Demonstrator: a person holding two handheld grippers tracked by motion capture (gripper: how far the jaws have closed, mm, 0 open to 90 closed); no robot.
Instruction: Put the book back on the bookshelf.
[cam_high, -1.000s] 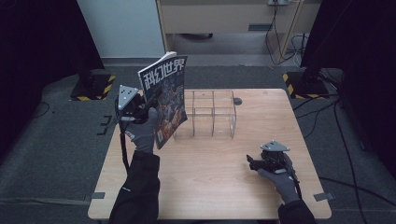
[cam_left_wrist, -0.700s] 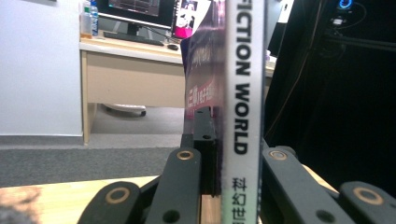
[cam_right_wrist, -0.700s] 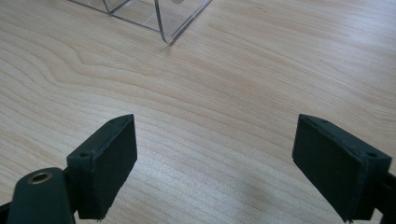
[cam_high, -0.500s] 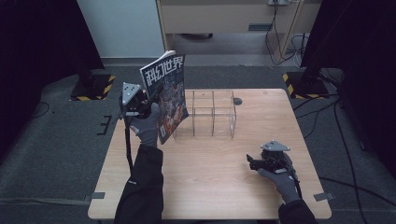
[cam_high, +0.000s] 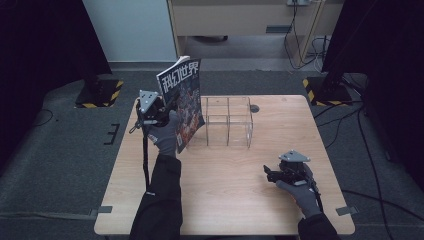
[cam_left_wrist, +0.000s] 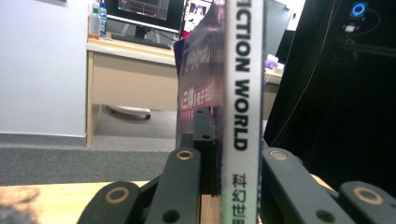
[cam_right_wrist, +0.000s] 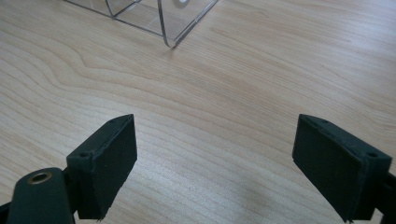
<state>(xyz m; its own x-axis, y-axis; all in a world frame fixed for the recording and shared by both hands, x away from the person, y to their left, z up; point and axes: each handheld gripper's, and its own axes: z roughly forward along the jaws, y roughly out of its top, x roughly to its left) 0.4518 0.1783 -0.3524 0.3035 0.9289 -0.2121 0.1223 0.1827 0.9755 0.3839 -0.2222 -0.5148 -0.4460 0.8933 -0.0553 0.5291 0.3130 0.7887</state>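
- In the high view, the left gripper (cam_high: 161, 111) holds a magazine (cam_high: 182, 102) up in the air, above the table's left side.
- The magazine stands almost straight up, and its cover faces the person.
- The left gripper view shows something the high view cannot: the two black jaws pinch the magazine (cam_left_wrist: 243, 93) by its white spine, one jaw on each side.
- That view also lets you read "WORLD" running down the spine.
- Far behind the magazine in that view there is a desk (cam_left_wrist: 130, 70) with a screen on it.
- The high view shows a clear rack (cam_high: 227, 121) with open boxes, just to the right of the magazine and the left gripper.
- The right gripper (cam_high: 274, 174) rests low on the wooden table (cam_high: 225, 200), well apart from the magazine.
- The right gripper view shows its jaws spread wide, with bare wood between them and nothing held.
- A corner of the clear rack (cam_right_wrist: 163, 18) peeks in at the top of that view, ahead of the jaws.
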